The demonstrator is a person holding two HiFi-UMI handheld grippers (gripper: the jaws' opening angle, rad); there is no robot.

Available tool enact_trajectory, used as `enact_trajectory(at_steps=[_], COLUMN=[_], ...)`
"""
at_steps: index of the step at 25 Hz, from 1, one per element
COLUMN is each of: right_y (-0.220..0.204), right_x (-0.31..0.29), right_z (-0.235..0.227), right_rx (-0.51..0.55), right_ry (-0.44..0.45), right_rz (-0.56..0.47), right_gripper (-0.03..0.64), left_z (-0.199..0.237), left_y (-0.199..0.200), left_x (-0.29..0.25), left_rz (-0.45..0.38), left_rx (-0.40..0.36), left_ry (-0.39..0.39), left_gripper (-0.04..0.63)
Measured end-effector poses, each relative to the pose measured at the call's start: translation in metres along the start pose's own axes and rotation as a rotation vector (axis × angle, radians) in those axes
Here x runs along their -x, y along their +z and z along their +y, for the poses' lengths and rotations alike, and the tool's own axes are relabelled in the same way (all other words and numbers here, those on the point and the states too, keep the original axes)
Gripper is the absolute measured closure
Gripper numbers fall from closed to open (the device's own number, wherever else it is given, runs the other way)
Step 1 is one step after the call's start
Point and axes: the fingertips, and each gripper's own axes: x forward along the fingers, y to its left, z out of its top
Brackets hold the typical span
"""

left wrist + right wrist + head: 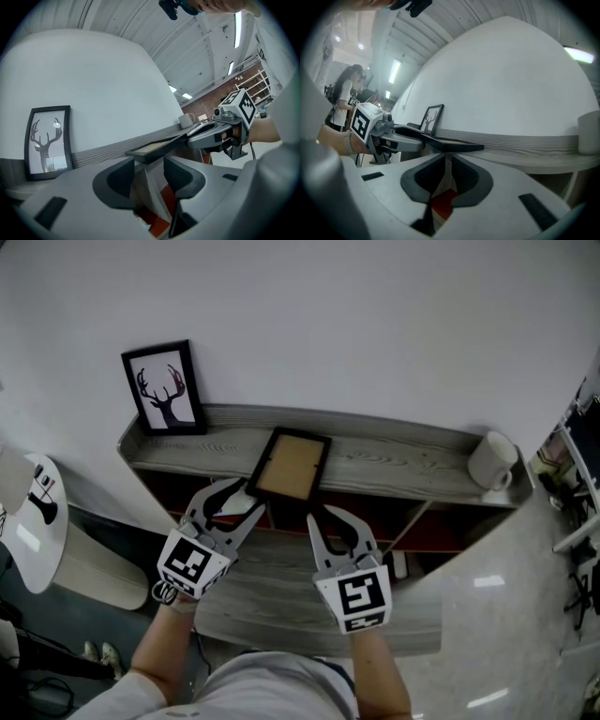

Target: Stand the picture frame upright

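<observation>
Frame (291, 465) lies flat mid-shelf (403, 465). Left gripper (253, 495) is released, jaws wide at the frame's 7 o'clock corner. Right gripper (321, 514) is clenched and empty, at 5 o'clock.

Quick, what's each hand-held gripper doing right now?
Left hand-held gripper: open, tips at the picture frame, not gripping it.
Right hand-held gripper: closed, empty.

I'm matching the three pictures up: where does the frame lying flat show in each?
Head view: lying frame, centre, on the shelf.
Left gripper view: lying frame, edge-on, centre.
Right gripper view: lying frame, edge-on, centre.
Shared landmark: the upright deer picture.
</observation>
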Motion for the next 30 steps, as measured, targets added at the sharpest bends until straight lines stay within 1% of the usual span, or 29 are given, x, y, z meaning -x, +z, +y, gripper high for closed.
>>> enact_trajectory(at_steps=[6,11,17,21,24,26,30], right_y=[0.028,0.057,0.087,0.101,0.109,0.113,0.116], right_x=[-0.007,-0.013,-0.026,-0.041,-0.054,-0.063,-0.081], right_z=[-0.008,-0.025,-0.048,-0.062,-0.071,-0.078,-0.089], right_rx=[0.026,0.017,0.053,0.072,0.125,0.164,0.16], right_ry=[-0.012,-0.031,-0.055,-0.067,-0.097,-0.118,-0.121], right_rz=[-0.054,-0.112,-0.143,-0.136,-0.086,-0.058,-0.037], right_gripper=[0.566,0.566,0.566,0.566,0.566,0.566,0.566], left_z=[0.009,0.021,0.041,0.058,0.073,0.081,0.095], left_y=[0.022,0.054,0.085,0.099,0.106,0.108,0.099], left_x=[-0.002,-0.011,-0.029,-0.044,-0.055,-0.063,-0.077], left_rz=[-0.052,-0.118,-0.167,-0.189,-0.192,-0.185,-0.143], left_rx=[0.027,0.018,-0.015,-0.014,-0.005,-0.002,0.006], left_ry=[-0.007,-0.018,-0.01,0.003,0.027,0.039,0.048], left_gripper=[0.397,0.397,0.399,0.399,0.399,0.399,0.399])
